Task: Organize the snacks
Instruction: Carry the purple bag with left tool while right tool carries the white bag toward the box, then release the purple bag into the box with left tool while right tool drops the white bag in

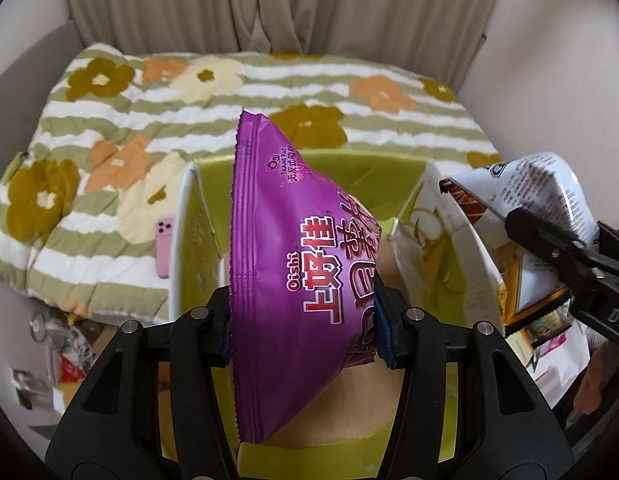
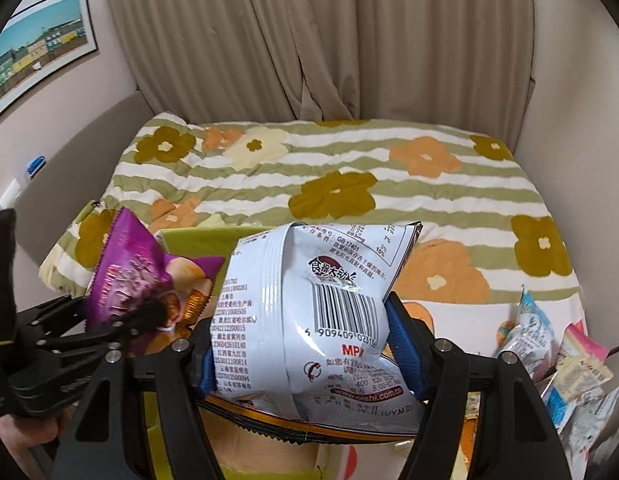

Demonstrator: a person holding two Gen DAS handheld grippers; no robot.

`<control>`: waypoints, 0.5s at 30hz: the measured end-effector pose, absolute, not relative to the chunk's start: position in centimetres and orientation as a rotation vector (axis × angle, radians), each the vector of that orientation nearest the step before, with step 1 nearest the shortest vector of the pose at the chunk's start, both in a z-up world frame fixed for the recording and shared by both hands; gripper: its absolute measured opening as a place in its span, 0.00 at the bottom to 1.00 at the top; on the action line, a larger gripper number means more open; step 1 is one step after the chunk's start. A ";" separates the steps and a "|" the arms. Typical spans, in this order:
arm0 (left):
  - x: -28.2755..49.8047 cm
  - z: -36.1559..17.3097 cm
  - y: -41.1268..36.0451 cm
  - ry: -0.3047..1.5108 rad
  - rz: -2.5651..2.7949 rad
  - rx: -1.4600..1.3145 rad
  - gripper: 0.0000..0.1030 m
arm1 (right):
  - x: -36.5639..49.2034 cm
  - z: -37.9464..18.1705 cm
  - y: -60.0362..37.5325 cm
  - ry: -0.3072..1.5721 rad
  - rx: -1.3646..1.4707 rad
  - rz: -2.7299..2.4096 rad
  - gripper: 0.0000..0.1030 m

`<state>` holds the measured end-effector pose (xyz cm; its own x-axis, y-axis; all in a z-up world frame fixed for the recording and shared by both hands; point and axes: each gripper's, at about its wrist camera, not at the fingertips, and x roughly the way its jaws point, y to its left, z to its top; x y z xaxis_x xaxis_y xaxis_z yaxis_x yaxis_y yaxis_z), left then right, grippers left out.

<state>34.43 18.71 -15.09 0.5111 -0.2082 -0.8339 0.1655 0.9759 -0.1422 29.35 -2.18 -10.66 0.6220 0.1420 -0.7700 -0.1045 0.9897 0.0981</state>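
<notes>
My left gripper point(image 1: 305, 320) is shut on a purple Oishi snack bag point(image 1: 301, 272) and holds it upright over an open cardboard box with a green lining point(image 1: 349, 168). My right gripper point(image 2: 305, 340) is shut on a white snack bag with a barcode point(image 2: 321, 308), held above the box's right side. In the left wrist view the white bag point(image 1: 537, 192) and the right gripper point(image 1: 549, 252) show at the right. In the right wrist view the purple bag point(image 2: 129, 276) and the left gripper point(image 2: 121, 320) show at the left.
The box stands at the foot of a bed with a floral striped blanket point(image 1: 189, 92). A pink phone point(image 1: 164, 246) lies on the blanket left of the box. Several small snack packets point(image 2: 549, 356) lie at the right. Curtains point(image 2: 309, 40) hang behind the bed.
</notes>
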 end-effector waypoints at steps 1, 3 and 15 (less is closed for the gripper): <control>34.6 -15.6 18.6 1.021 -0.222 -0.046 0.47 | 29.6 -11.0 -2.2 0.898 0.049 0.141 0.63; 35.0 -16.7 18.3 1.043 -0.210 -0.030 0.64 | 30.1 -11.5 -2.0 0.911 0.049 0.148 0.63; 30.5 -16.0 20.1 1.036 -0.100 -0.045 0.98 | 30.9 -13.4 -1.0 0.948 0.011 0.257 0.64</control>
